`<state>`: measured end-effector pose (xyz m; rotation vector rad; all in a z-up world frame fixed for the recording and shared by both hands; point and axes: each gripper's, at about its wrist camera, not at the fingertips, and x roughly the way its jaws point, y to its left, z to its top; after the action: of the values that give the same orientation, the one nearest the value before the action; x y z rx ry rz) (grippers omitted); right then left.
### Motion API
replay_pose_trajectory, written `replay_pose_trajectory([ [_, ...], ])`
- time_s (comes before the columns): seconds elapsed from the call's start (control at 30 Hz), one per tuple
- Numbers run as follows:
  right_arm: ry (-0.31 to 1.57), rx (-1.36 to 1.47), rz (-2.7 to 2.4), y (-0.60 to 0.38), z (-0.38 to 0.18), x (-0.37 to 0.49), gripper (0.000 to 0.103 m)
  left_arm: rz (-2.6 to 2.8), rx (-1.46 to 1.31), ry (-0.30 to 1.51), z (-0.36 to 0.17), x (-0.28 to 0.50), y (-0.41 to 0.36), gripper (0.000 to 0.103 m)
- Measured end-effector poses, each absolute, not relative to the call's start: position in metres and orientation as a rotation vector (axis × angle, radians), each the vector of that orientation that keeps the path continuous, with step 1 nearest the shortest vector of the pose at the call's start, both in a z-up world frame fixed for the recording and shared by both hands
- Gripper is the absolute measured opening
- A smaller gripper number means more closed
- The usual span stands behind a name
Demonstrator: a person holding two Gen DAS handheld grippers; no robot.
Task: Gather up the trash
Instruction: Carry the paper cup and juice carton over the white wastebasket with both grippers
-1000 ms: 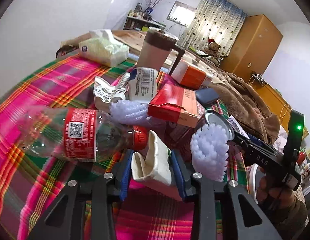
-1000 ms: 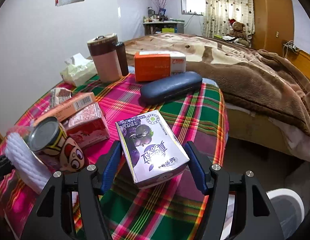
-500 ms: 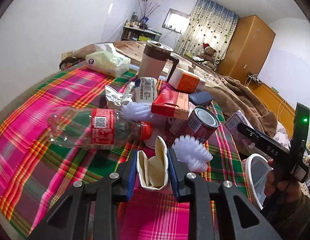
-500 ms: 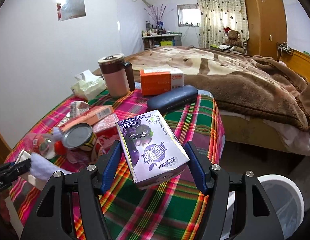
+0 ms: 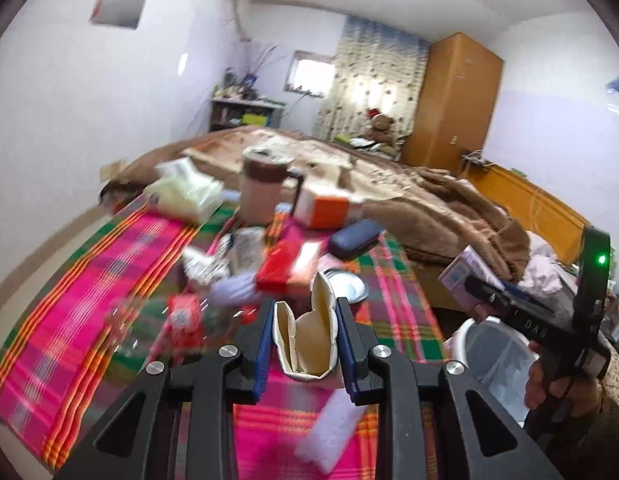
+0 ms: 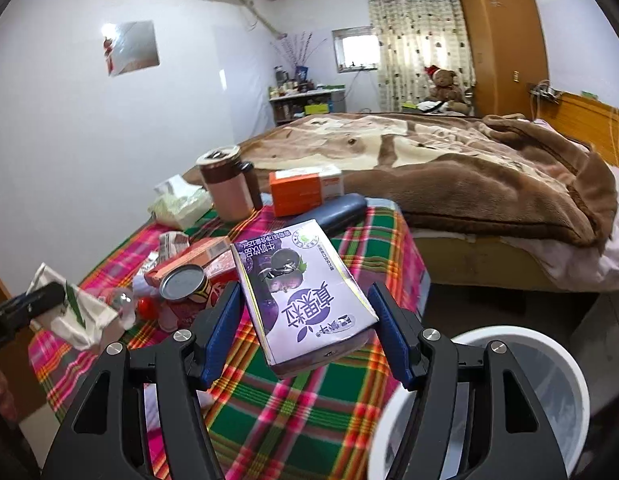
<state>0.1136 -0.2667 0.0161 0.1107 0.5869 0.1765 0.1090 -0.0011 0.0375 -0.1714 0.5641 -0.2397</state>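
Note:
My left gripper (image 5: 305, 340) is shut on a crushed cream paper carton (image 5: 309, 332), lifted above the plaid tablecloth (image 5: 157, 256). My right gripper (image 6: 305, 320) is shut on a purple milk carton (image 6: 301, 292), held slanted over the table's near edge beside a white bin (image 6: 549, 346). In the left wrist view the bin (image 5: 497, 356) stands at the right, below the right gripper and the hand that holds it. On the table lie a can (image 6: 183, 282), a clear bottle with a red cap (image 6: 127, 300), a red box (image 6: 189, 258) and a silver wrapper (image 6: 171, 242).
At the table's far side stand a brown mug (image 6: 225, 186), a tissue pack (image 6: 181, 202), an orange box (image 6: 305, 194) and a dark glasses case (image 6: 341, 210). A bed with a brown blanket (image 6: 489, 176) lies behind. A blurred white piece (image 5: 329, 432) shows under my left gripper.
Both grippers have risen and drawn back from the table with their cartons. The left jaws closed tighter on the crushed carton. The white bin has come into view.

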Motion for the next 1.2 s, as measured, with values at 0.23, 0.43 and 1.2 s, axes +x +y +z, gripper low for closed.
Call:
replay_pose_trajectory([
  [0.23,0.569,0.143,0.080,-0.297,0.018,0.089,0.065,-0.360,-0.124,0.563,0.049,0.114,-0.049,0.029],
  [0.43,0.586,0.165,-0.007,-0.323,0.012,0.075,0.065,-0.458,-0.091,0.586,0.045,0.117,-0.100,0.029],
  [1.2,0.703,0.179,-0.283,-0.394,-0.032,0.037,0.066,-0.733,0.106,0.709,-0.006,0.119,-0.264,0.029],
])
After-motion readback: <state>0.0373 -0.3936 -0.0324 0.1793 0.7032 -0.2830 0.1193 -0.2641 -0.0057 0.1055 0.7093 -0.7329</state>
